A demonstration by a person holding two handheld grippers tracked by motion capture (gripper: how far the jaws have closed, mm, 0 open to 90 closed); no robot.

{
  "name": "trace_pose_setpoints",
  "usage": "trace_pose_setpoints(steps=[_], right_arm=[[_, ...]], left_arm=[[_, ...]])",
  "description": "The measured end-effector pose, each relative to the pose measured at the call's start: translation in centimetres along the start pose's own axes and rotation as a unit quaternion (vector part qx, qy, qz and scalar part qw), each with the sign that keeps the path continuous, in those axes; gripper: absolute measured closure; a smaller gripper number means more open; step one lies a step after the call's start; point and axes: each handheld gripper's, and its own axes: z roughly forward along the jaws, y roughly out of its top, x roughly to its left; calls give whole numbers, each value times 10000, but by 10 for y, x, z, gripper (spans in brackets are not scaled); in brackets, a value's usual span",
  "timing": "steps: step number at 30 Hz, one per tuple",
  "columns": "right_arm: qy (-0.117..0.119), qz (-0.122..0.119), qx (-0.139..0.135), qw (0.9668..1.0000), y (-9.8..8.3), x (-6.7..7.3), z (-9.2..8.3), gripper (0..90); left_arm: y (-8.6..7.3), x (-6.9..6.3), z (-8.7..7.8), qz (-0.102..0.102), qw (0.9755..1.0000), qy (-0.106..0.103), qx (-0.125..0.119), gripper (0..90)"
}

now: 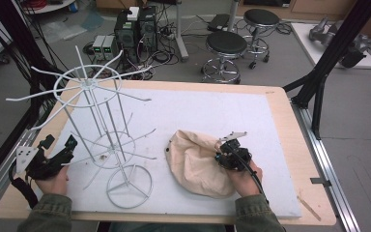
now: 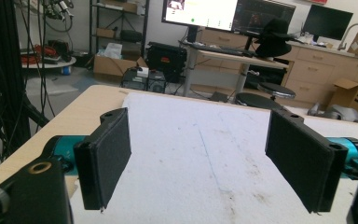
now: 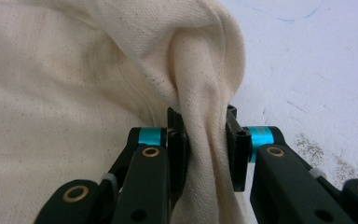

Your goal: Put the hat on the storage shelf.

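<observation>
Pinching a bunched fold of the cream cloth bag point(image 1: 196, 163), the right gripper point(image 1: 227, 153) sits at the bag's right edge, jaws clamped tight on the fabric, as the right gripper view shows point(image 3: 204, 140). The right hand point(image 1: 244, 178) comes in from the tabletop's near edge, forearm angled up and slightly left. The bag lies slumped on the white mat point(image 1: 212, 111), right of centre toward the near edge, its long axis running roughly near to far. Over at the near-left corner, the left hand point(image 1: 53, 181) holds the left gripper point(image 1: 58, 145) low, jaws spread wide over bare mat point(image 2: 198, 154). A white wire rack point(image 1: 101, 130) stands between them.
</observation>
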Motion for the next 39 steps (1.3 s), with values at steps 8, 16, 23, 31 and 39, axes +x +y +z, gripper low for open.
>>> trace_pose_setpoints(steps=[8,16,23,31,39], right_arm=[[65,56,-70,9999,-1,-3,-1,763],[108,120,-138,9998,-2,-5,-2,763],[305,154,-431,9985,-1,-4,-9,765],[565,299,-726,9953,-1,-5,-19,764],[792,466,-1284,9875,-2,-10,-37,762]], left_arm=[[0,0,0,-2,10000,-6,-4,225],[0,0,0,0,10000,-14,-9,225],[0,0,0,-7,10000,-17,-9,225],[0,1,0,-104,9999,-61,-8,225],[0,1,-1,-96,9999,-72,-47,225]])
